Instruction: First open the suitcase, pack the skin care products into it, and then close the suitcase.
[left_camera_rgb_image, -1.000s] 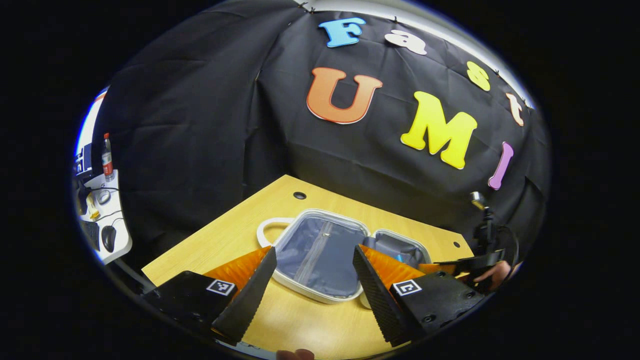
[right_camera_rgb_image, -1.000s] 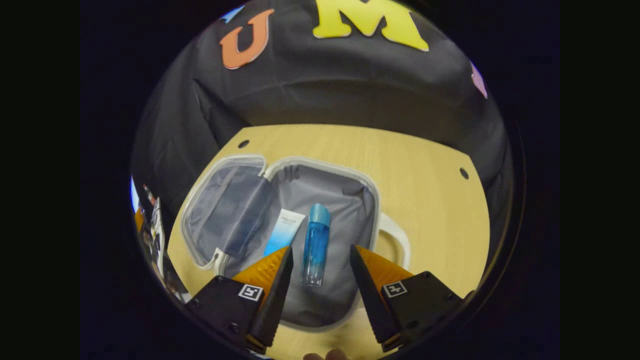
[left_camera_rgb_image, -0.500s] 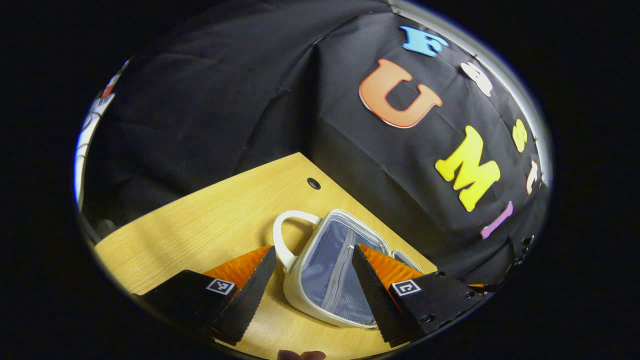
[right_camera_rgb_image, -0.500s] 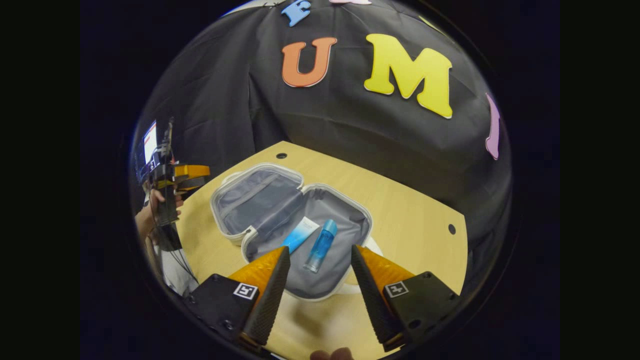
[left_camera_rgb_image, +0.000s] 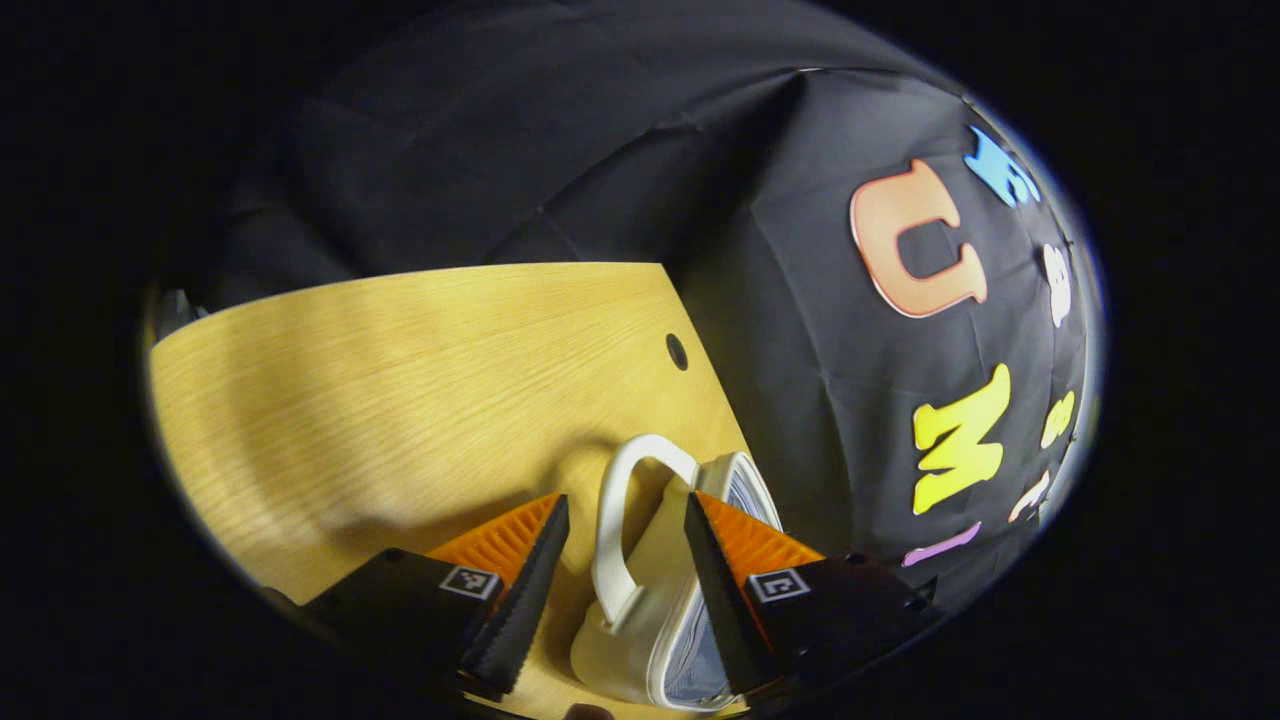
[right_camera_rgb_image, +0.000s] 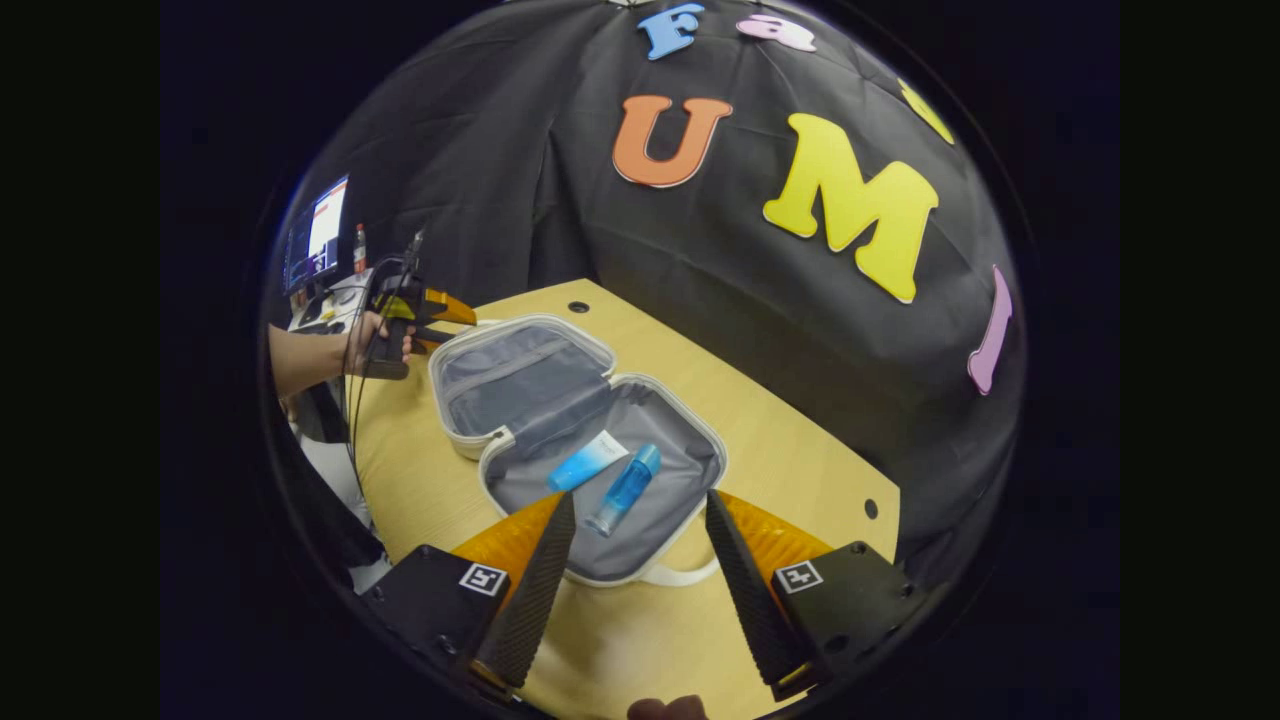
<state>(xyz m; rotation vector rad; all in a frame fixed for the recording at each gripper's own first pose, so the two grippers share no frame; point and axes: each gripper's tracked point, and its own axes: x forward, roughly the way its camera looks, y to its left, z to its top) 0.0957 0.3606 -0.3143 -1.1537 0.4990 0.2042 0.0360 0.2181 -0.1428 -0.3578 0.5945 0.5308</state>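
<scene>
The suitcase (right_camera_rgb_image: 560, 420) lay open near the table's (right_camera_rgb_image: 800, 460) far-left corner, a blue tube (right_camera_rgb_image: 587, 462) and blue bottle (right_camera_rgb_image: 625, 488) side by side in its near half. The left gripper (left_camera_rgb_image: 620, 570) stood wide astride the lid's white handle (left_camera_rgb_image: 625, 520), not gripping it. The right gripper (right_camera_rgb_image: 635, 560) hovered wide. The shell appeared stiff and light; the lid's rim or handle offered the best hold.

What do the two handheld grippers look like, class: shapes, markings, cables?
Each gripper has two wedge-shaped fingers with ribbed inner faces, on black blocks that each carry a small square black-and-white marker. See the left gripper and the right gripper in their own views. In the right gripper view, black cables hang by the hand holding the left gripper.
</scene>
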